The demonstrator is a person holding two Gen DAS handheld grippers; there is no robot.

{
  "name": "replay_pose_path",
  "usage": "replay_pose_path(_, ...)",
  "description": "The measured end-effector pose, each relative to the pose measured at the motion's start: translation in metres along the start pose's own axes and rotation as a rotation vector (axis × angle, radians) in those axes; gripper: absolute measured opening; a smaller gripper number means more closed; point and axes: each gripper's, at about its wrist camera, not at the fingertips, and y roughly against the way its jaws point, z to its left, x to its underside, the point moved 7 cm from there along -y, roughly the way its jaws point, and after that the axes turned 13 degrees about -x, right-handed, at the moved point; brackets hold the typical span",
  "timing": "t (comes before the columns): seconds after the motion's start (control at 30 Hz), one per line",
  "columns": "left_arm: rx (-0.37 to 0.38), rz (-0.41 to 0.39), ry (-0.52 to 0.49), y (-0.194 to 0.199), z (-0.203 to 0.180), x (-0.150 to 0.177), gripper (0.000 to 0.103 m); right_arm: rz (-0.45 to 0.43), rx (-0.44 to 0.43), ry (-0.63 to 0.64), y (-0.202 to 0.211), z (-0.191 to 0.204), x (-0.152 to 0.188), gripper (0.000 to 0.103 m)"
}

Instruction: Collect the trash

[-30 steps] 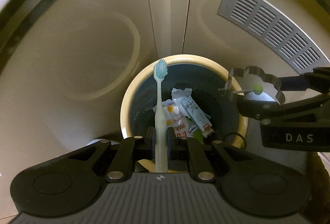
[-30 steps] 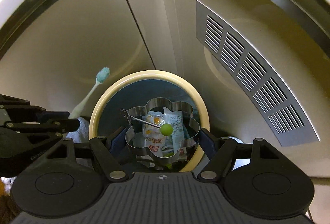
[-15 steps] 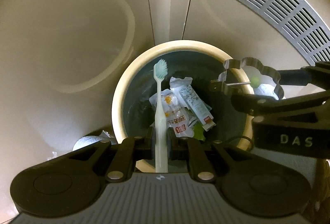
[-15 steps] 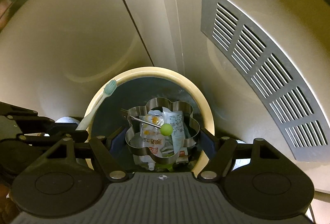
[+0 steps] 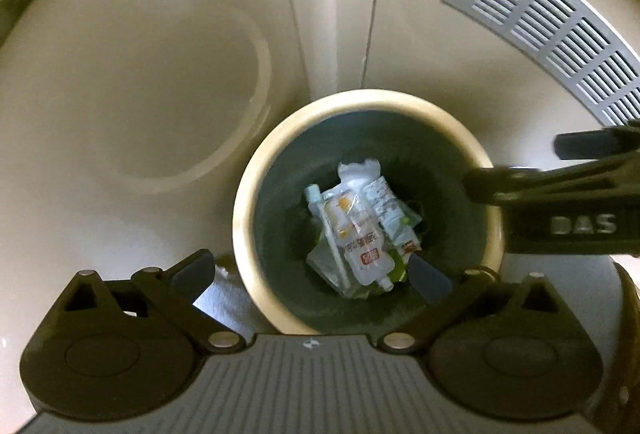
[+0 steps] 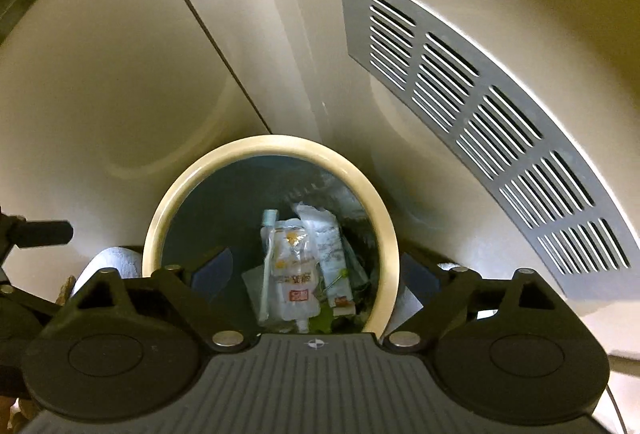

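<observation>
Now both grippers hang over the bin (image 5: 366, 106), a round tub with a cream rim and a dark inside, standing against a pale cabinet wall with a slotted metal vent (image 6: 480, 106). The left gripper (image 5: 316, 270) has just been opening its jaws; they stand wide apart with nothing between them, and the toothbrush (image 5: 330, 230) lies down in the bin on top of clear pouches and wrappers (image 5: 362, 234). The right gripper (image 6: 316, 270) has likewise just spread its jaws further, and no object shows between them in its own view. Whether anything else has landed among the wrappers I cannot tell; the bottom of the bin is dim and cluttered.

The step in hand looks like the release of trash into the bin, and by the look of it that drop is done for the left side. Next, I judge, both grippers should lift clear of the rim without knocking it, then go for whatever trash remains. A white crumpled tissue or paper (image 6: 116, 262) beside the bin, on the left, could be a candidate.
</observation>
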Motion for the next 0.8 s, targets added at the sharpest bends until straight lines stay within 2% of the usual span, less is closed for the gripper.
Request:
replay_pose_path(0.23, -0.003, -0.030, 0.003, 0.033, 0.007, 0.017, 0.103, -0.041, -0.043, 0.027, 0.034, 0.014, 0.008, 0.093)
replay_pose_path(0.47, -0.024, -0.108, 0.029, 0.075, 0.027, 0.037, 0.103, -0.115, -0.080, 0.097, 0.077, 0.042, 0.026, 0.094)
replay_pose_path(0.8, -0.058, -0.224, 0.048, 0.120, 0.036, 0.069, 0.103, -0.214, -0.087, 0.108, 0.113, 0.051, 0.051, 0.095)
